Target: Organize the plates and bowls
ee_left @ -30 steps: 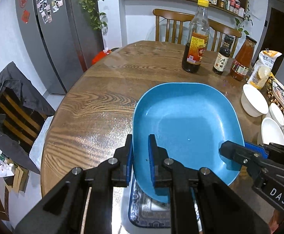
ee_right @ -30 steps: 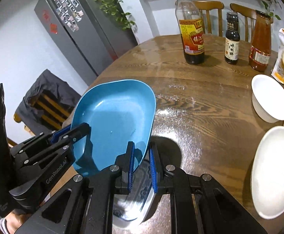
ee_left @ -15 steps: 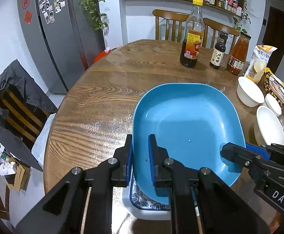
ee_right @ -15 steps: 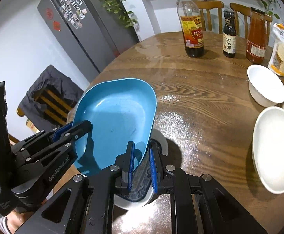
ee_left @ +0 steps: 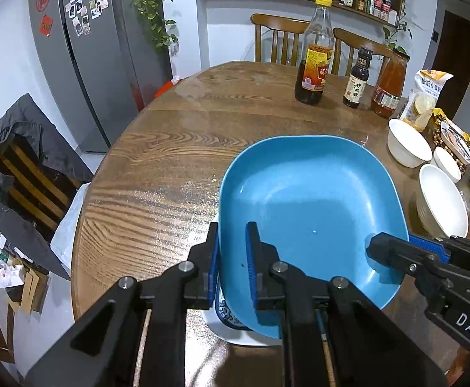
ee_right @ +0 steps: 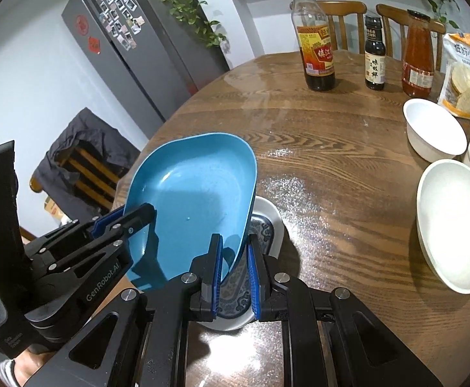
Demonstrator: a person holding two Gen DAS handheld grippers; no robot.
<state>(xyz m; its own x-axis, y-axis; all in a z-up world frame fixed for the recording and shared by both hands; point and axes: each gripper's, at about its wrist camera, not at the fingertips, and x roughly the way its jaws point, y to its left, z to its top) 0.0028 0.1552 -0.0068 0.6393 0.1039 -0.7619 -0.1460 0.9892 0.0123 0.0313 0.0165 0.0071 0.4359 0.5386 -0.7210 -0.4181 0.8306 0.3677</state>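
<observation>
A blue rounded-square plate (ee_left: 309,209) hangs tilted over the near part of the round wooden table (ee_left: 157,187). My left gripper (ee_left: 231,264) is shut on its near left rim. On the plate's right rim my right gripper (ee_left: 396,251) is shut. In the right wrist view the blue plate (ee_right: 196,193) sits between my right gripper (ee_right: 235,267) and my left gripper (ee_right: 132,219). Beneath it lies a white plate with a blue pattern (ee_right: 267,222), partly covered; its near edge (ee_left: 235,335) shows in the left wrist view.
Three white bowls (ee_left: 407,146) (ee_left: 443,203) (ee_left: 447,164) stand at the table's right side, next to snack bags (ee_left: 428,96). Three sauce bottles (ee_left: 314,64) stand at the far side before wooden chairs. A chair with a dark jacket (ee_left: 25,167) is at left.
Both grippers have drawn the blue plate back toward the table's near edge. The bottles look farther off, and more of the patterned plate shows under the blue one.
</observation>
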